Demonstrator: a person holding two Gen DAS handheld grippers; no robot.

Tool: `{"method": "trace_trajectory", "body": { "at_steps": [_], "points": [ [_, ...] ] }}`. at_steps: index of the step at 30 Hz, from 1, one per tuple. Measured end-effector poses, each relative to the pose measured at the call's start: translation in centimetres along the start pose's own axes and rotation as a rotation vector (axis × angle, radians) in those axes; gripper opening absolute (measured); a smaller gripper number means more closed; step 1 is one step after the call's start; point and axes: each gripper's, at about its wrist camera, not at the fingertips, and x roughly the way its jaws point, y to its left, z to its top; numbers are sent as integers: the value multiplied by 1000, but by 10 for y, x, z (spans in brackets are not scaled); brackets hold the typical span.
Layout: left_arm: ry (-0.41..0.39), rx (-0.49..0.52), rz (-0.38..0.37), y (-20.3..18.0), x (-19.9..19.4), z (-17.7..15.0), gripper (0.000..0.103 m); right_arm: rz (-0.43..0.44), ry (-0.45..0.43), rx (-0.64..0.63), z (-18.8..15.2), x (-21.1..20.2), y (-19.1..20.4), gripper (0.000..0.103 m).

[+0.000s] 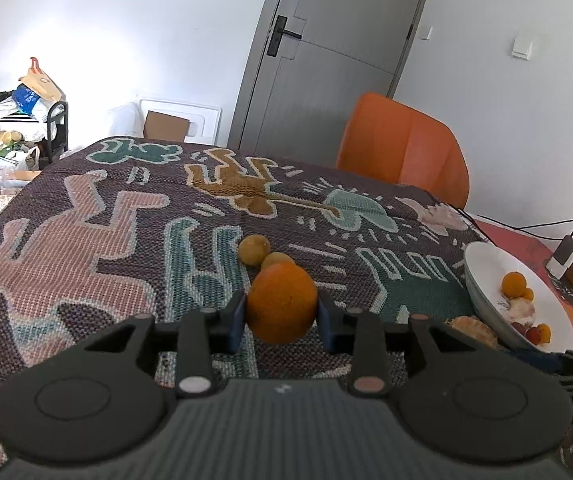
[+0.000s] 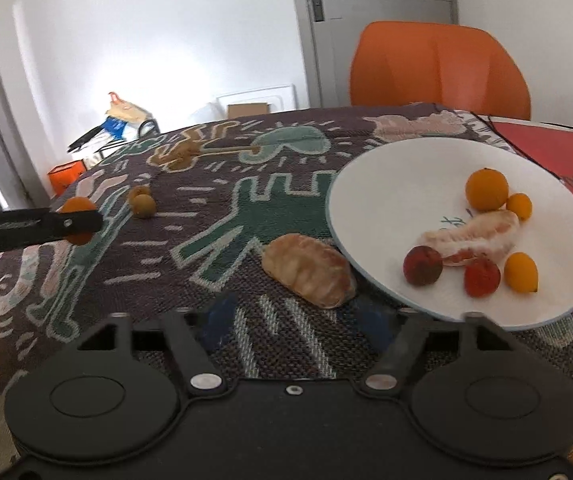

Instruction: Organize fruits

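Note:
My left gripper [image 1: 281, 322] is shut on an orange [image 1: 281, 306] just above the patterned cloth; it also shows in the right wrist view [image 2: 76, 220], holding the orange [image 2: 77, 204]. Two small yellow-brown fruits [image 1: 262, 254] lie just beyond it, also seen in the right wrist view [image 2: 142, 200]. A white plate [image 2: 386, 176] holds an orange [image 2: 486, 190], kumquats, a pomelo segment [image 2: 474, 240] and two red fruits. My right gripper [image 2: 292, 320] is open and empty, with a peeled pomelo piece [image 2: 310, 270] just ahead on the cloth beside the plate.
An orange chair [image 2: 438, 68] stands behind the table. Cables and a power bank [image 1: 564, 256] lie at the far right past the plate [image 1: 486, 264]. A cluttered rack [image 1: 18, 120] stands by the wall on the left. A grey door [image 1: 326, 60] is behind.

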Motion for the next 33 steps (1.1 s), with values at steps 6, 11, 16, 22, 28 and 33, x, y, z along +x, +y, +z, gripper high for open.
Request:
{"method": "trace_trajectory", "body": {
  "at_steps": [6,11,16,22,28,33],
  "points": [
    [-7,-13,3,7,-7,-1,35,0,-16,-25,2,13,14,89],
    [-12,-27,12,15,-12,-2,35,48,-25,-24,5,14,22,79],
    [-18,-46,16,23,-14,-2,35,136,-2,-83,7,15,37,52],
    [-20,-45,8,24,-16,-2,35,56,-23,-85,12,15,35,53],
    [-22,-54,1,26,-16,-3,35,-8,-5,-100,11,15,37,56],
    [-20,-56,-2,27,-17,-4,35,-60,-6,-100,11,14,37,62]
  ]
}}
